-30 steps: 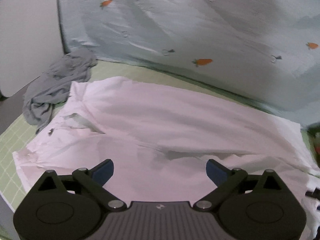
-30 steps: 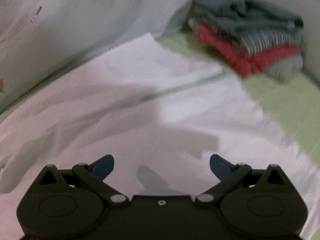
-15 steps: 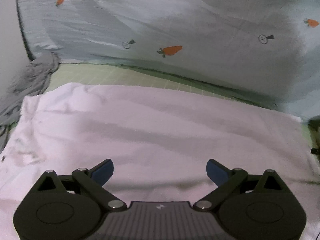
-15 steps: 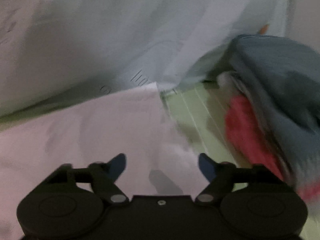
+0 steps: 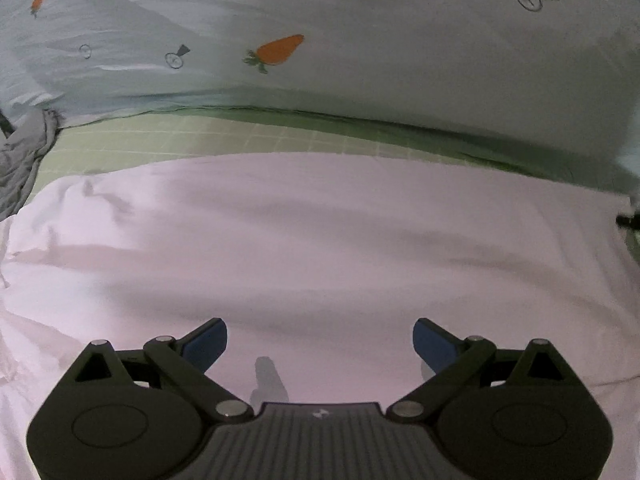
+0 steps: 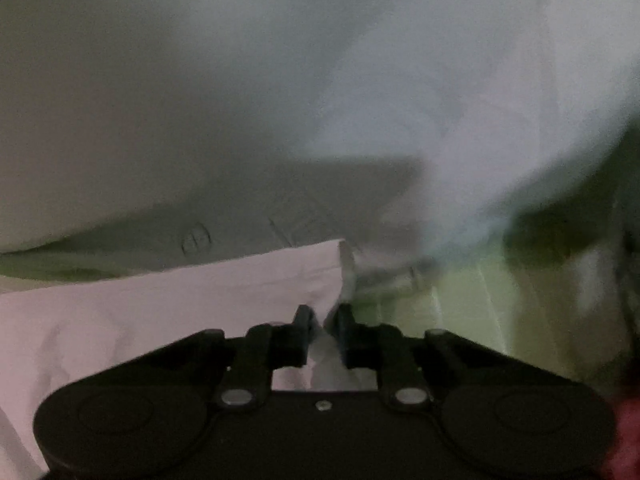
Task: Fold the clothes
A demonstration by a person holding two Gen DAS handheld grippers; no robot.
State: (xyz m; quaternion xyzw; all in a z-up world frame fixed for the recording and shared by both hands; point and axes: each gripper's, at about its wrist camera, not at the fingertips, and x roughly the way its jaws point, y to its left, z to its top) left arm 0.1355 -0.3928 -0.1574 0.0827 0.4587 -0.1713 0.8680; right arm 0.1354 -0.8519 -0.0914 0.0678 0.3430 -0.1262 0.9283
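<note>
A pale pink garment [image 5: 320,240] lies spread flat over a green checked mat [image 5: 224,136]. My left gripper [image 5: 320,340] hovers low over the garment's middle, open, with blue pads [image 5: 206,344] wide apart and nothing between them. In the right wrist view the same pink garment [image 6: 160,304] ends in a far corner. There my right gripper [image 6: 323,320] is shut on that corner's edge, with cloth bunched between the dark fingers [image 6: 302,328]. This view is blurred.
A light blue sheet with carrot prints [image 5: 280,50] rises behind the mat. A crumpled grey garment [image 5: 22,168] lies at the far left. In the right wrist view the green mat [image 6: 472,304] shows right of the corner, with a red blur [image 6: 626,440] at the lower right edge.
The left gripper has moved forward and lower over the pink garment, staying open. The right gripper swung toward the garment's far corner and went from open to shut on its edge.
</note>
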